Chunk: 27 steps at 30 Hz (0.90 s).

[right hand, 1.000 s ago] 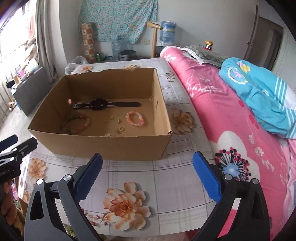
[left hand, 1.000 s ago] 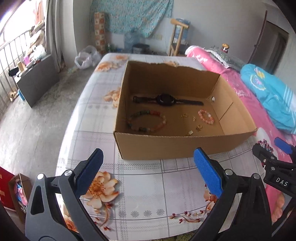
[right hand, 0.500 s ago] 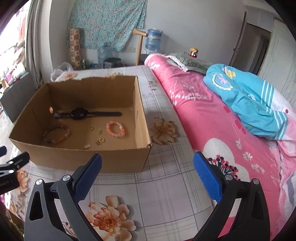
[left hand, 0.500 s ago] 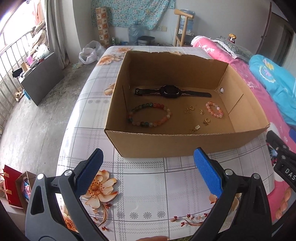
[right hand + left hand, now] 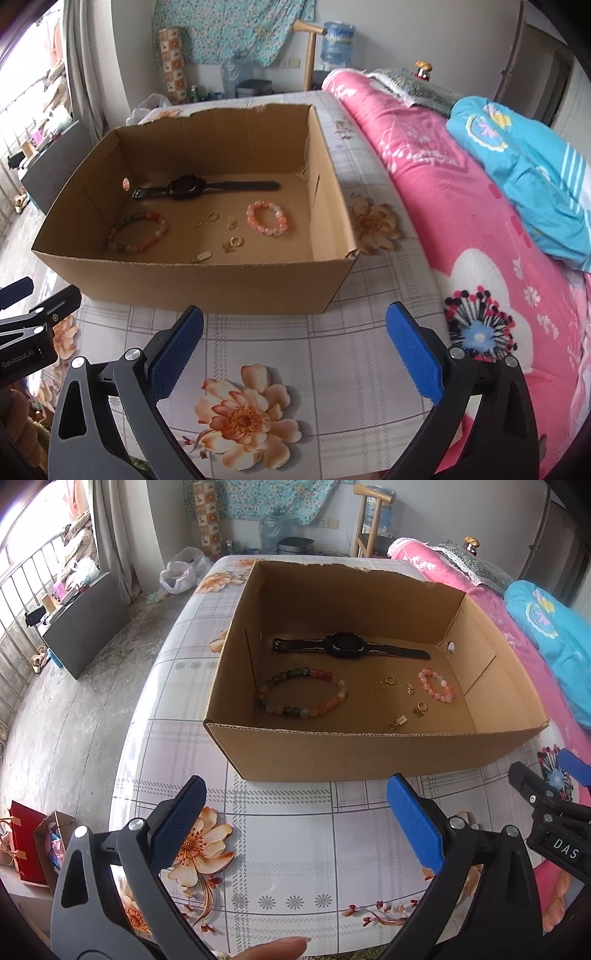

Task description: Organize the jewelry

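An open cardboard box (image 5: pixel 354 753) (image 5: pixel 207 284) stands on a floral tablecloth. Inside lie a black watch (image 5: pixel 347 648) (image 5: pixel 192 187), a large multicoloured bead bracelet (image 5: pixel 303 696) (image 5: pixel 137 230), a small pink bead bracelet (image 5: pixel 436 685) (image 5: pixel 266 218) and several small gold pieces (image 5: pixel 402 701) (image 5: pixel 221 232). My left gripper (image 5: pixel 295 827) hovers open over the cloth in front of the box, holding nothing. My right gripper (image 5: pixel 295 347) is open too, empty, before the box's right front corner. Each gripper shows at the edge of the other's view.
The table (image 5: pixel 295 849) ends close below both grippers and drops to a grey floor (image 5: pixel 74 709) on the left. A bed with a pink cover (image 5: pixel 461 206) and a blue quilt (image 5: pixel 528 166) lies along the right side. Bags (image 5: pixel 29 845) stand on the floor.
Both grippers have shifted a little around the box front and now look more steeply down into it. Both stay open and empty; the jewelry has not moved.
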Available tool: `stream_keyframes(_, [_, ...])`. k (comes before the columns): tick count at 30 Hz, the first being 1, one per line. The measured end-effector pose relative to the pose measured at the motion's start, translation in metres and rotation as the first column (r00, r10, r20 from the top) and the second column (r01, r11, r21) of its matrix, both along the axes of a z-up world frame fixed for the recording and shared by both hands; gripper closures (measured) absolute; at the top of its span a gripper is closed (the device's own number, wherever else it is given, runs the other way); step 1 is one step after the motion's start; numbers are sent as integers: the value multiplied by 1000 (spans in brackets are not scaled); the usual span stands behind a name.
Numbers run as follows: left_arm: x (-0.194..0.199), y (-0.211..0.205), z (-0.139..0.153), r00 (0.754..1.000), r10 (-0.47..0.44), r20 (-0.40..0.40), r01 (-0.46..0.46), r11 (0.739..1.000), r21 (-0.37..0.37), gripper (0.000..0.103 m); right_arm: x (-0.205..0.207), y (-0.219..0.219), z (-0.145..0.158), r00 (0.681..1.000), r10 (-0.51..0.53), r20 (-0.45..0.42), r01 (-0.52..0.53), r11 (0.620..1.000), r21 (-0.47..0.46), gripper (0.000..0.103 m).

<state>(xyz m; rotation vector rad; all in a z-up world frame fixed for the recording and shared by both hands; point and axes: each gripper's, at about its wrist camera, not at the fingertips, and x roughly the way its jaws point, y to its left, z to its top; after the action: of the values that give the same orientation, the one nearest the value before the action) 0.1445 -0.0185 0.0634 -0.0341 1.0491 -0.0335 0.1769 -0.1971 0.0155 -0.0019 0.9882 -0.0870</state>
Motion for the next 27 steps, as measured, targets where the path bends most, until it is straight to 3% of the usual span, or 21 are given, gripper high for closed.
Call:
stream_keyframes(11, [7, -4, -9, 998, -14, -60, 15, 1000, 3, 8, 11, 9, -14, 997, 20, -74, -13, 996, 86, 7])
stream_keyframes(27, [14, -7, -15, 994, -22, -109, 25, 999, 21, 8, 17, 16, -18, 995, 32, -100, -24, 996, 81, 7])
